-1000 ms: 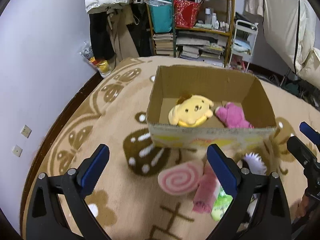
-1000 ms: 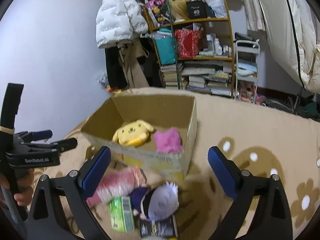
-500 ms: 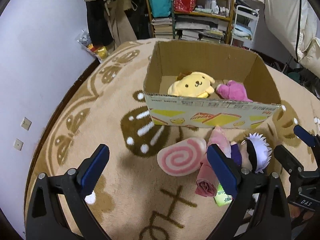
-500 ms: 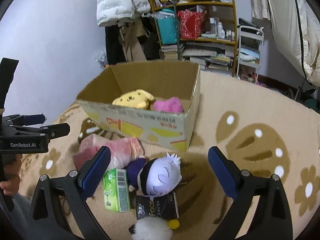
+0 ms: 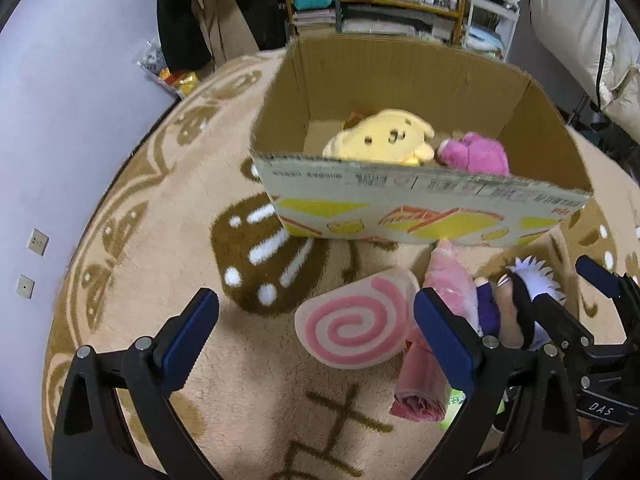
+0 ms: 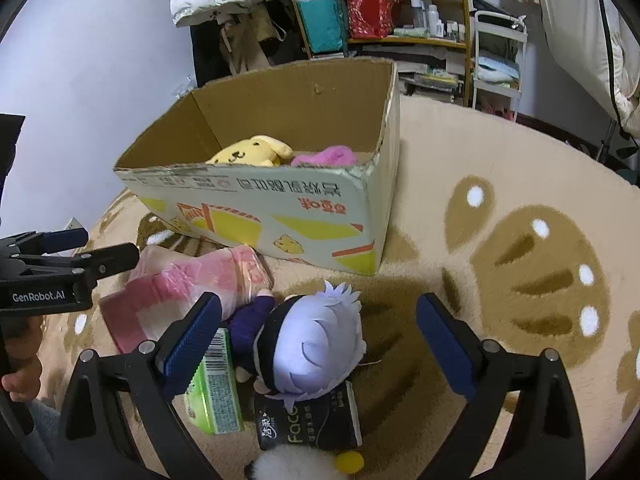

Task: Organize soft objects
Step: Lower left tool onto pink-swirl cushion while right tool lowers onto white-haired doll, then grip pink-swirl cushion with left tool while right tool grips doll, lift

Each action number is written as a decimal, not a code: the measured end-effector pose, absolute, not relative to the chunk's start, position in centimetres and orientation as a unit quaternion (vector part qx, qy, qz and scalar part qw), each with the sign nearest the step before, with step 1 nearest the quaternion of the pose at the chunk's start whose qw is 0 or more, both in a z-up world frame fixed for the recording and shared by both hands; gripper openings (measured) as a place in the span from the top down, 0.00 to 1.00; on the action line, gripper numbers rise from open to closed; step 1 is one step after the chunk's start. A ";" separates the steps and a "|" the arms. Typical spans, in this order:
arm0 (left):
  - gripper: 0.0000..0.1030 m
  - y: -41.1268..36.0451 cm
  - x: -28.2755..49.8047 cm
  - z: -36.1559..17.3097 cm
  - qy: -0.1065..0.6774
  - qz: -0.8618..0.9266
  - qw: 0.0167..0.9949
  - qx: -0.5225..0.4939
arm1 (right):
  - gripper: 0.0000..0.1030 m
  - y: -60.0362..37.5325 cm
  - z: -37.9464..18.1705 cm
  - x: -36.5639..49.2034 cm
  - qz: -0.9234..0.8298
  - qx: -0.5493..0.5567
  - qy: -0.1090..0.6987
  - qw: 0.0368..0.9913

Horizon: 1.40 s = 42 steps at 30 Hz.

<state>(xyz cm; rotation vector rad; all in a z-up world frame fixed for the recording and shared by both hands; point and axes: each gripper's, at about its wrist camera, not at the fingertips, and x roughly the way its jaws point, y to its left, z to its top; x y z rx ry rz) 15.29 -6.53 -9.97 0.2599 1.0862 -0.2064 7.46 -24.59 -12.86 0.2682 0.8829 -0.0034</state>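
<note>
The left wrist view is taken from just above the carpet (image 5: 168, 264), angled downward and forward, with the cardboard box (image 5: 420, 208) faced almost square on its long printed side. The left gripper (image 5: 316, 326) is seen at the near edge, the swirl cushion (image 5: 356, 328) close beyond it. The right wrist view is set lower and further right, so the same box (image 6: 280, 216) is met at its near right corner. In both views the yellow plush (image 5: 380, 136) and the pink plush (image 5: 476, 154) inside are shared, as are the pink packet (image 6: 188, 292) and the white-haired doll (image 6: 316, 344). Each gripper is caught at the other view's edge.
</note>
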 end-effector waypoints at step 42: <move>0.58 -6.9 15.2 -13.7 0.564 -0.150 0.808 0.073 | 0.40 -22.8 -15.4 8.9 0.036 0.128 0.473 0.871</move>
